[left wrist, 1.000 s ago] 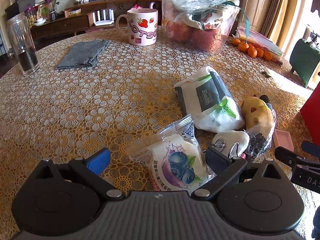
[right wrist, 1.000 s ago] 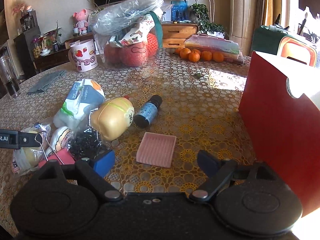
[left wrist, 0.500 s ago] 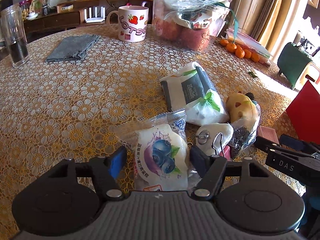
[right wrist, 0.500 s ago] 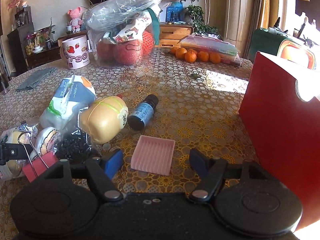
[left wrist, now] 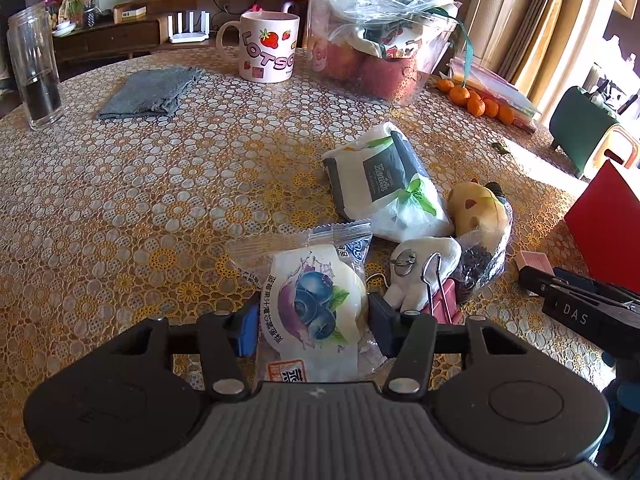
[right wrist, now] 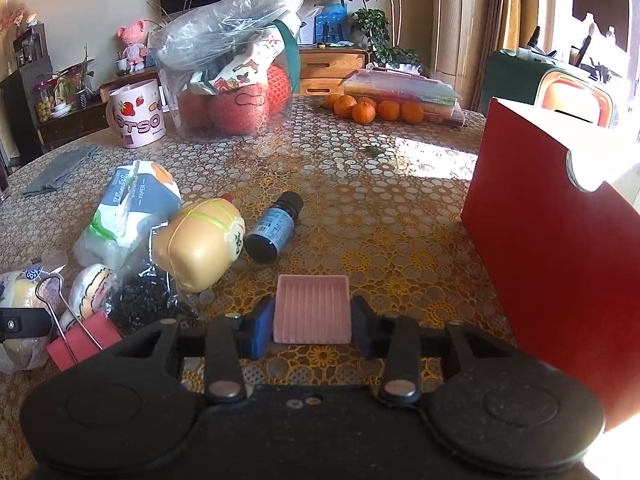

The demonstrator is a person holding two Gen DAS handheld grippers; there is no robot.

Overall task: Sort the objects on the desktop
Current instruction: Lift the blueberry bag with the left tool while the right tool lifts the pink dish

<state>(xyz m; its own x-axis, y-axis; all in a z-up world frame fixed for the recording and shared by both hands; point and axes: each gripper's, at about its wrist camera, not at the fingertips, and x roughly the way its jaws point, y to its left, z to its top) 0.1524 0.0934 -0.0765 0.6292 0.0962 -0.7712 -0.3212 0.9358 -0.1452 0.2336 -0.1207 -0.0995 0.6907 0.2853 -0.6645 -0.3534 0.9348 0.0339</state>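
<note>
Down at the near edge of the worktop (left wrist: 120, 184), the left gripper (left wrist: 312, 320) is closing its fingers on a blueberry snack packet (left wrist: 316, 312), both pads against the wrapper. The right gripper (right wrist: 312, 322) is closing too, its fingers touching the two sides of a pink ridged block (right wrist: 312, 308). Between them lie a red binder clip (right wrist: 84, 338), a tissue pack (left wrist: 384, 188) and a small dark bottle (right wrist: 274, 226). A red box (right wrist: 552, 264) stands at the right.

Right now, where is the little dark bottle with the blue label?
In the right wrist view the bottle lies on its side on the table, left of centre, beside the yellow squishy toy and just beyond the pink ridged pad.
</note>
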